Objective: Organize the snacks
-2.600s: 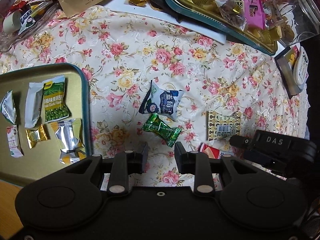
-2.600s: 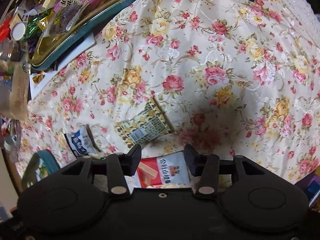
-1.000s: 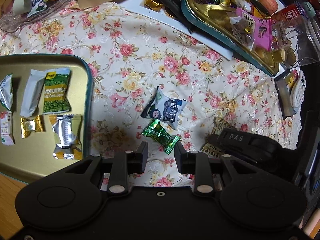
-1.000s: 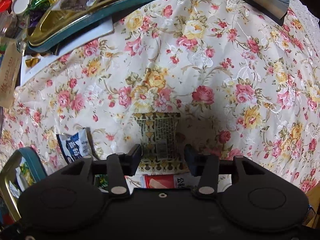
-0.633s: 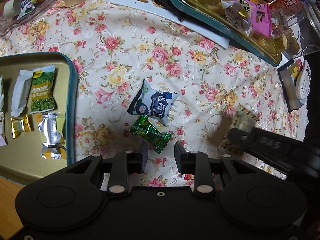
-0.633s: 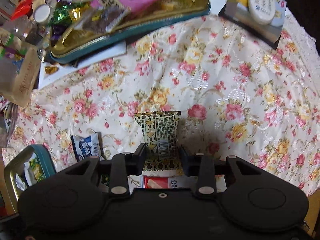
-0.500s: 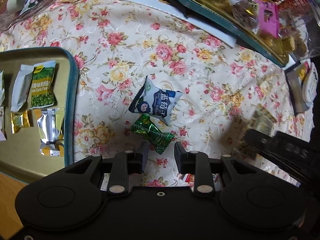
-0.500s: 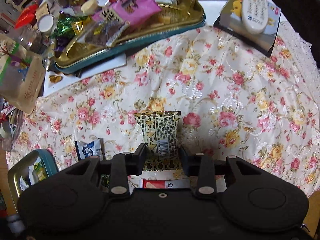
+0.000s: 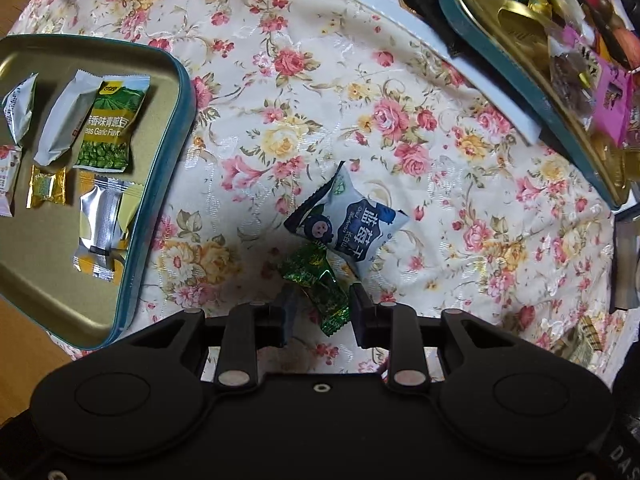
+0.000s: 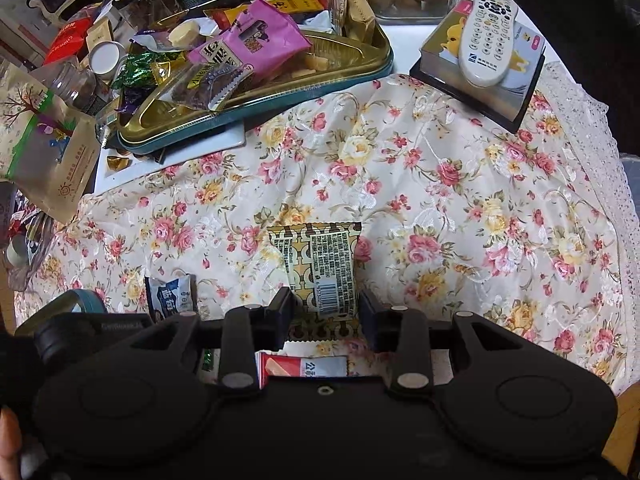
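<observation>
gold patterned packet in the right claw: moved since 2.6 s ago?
Yes. The gold patterned packet lay flat on the floral cloth, ahead of the right claw. Now it is clamped there, lifted clear of the cloth, above the red-and-white packet that stays down.

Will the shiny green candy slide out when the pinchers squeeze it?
Maybe. The green candy has a glossy foil wrapper, so it probably slips and crinkles. Its twisted ends look floppy, and only the lump in the middle gives firm hold. It looks light, so the open left gripper could nudge it.

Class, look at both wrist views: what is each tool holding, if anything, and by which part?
The right tool grips the gold patterned packet by its lower sides. The left tool holds nothing; it straddles the green candy.
</observation>
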